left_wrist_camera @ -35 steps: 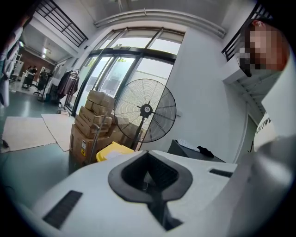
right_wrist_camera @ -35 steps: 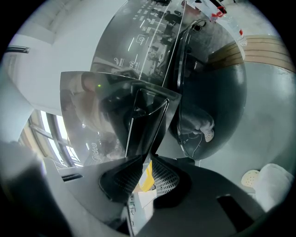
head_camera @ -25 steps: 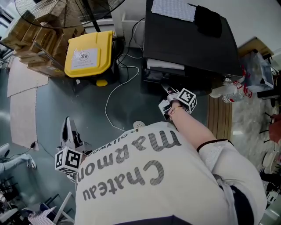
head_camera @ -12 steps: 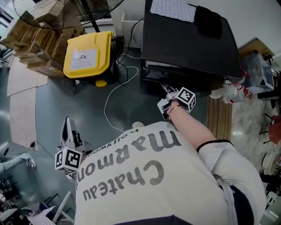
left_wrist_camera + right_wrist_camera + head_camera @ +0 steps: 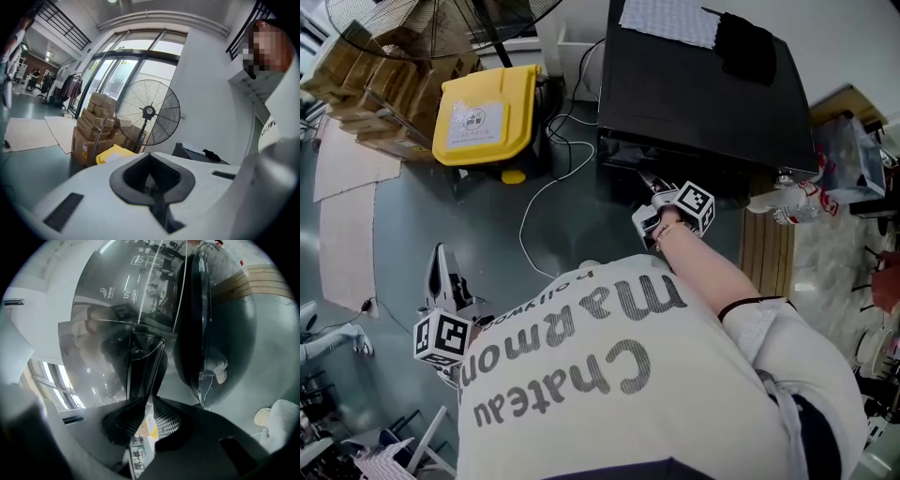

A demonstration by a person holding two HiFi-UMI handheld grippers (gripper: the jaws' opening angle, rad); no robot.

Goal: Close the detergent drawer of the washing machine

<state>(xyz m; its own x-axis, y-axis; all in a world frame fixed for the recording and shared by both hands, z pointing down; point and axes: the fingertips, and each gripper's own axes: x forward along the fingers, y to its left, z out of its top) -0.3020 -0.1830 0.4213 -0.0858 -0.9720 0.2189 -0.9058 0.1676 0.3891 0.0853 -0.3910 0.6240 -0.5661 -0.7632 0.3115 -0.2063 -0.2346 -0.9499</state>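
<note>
Detergent drawer (image 5: pixel 144 364) further in, right tool (image 5: pixel 146 404) just closing tighter on its front; left tool (image 5: pixel 151 161) together.

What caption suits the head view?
From above: right gripper grips the black washing machine's detergent drawer; left gripper hangs low beside the person.
</note>
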